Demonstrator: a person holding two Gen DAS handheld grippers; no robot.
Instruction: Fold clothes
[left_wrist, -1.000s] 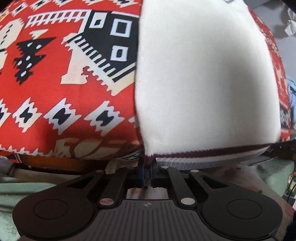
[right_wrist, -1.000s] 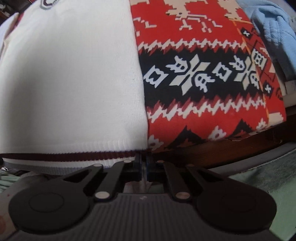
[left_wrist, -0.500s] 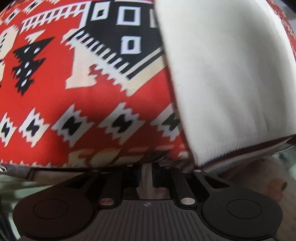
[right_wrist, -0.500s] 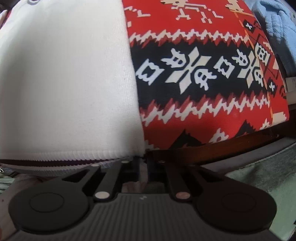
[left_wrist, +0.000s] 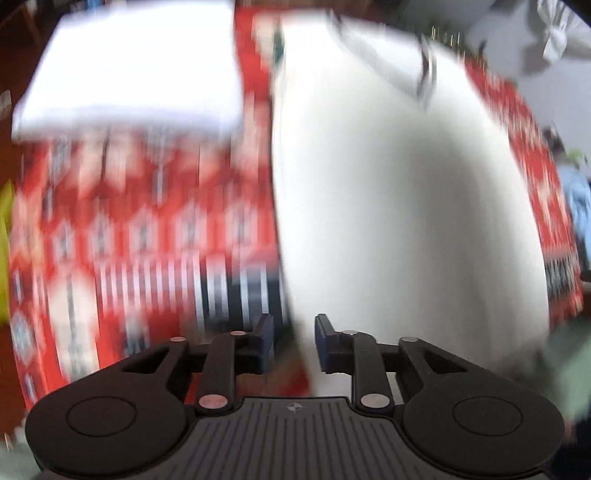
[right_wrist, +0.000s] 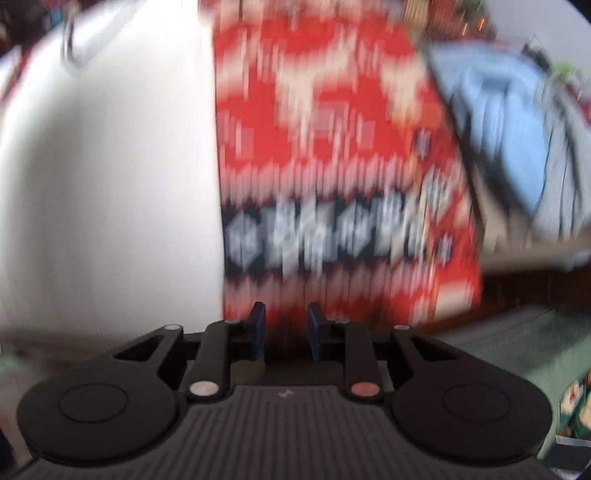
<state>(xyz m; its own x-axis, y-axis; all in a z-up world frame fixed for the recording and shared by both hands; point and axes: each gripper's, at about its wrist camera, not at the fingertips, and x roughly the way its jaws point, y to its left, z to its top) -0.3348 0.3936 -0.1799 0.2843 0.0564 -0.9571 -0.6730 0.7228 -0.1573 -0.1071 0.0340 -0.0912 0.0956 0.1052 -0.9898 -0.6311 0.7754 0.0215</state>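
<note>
Both grippers' jaws opening — empty; sweater (left_wrist: 399, 206) flat.

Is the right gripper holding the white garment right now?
No, the right gripper has nothing between its opening fingers, and the white garment lies off to their side.

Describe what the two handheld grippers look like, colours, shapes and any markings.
Both the left gripper and the right gripper are matte black, with a ribbed centre plate, round discs at each side, angled link bars with small silver pins, and dark blue fingertips. A small emblem marks each plate. No cables or sleeves show.
</note>
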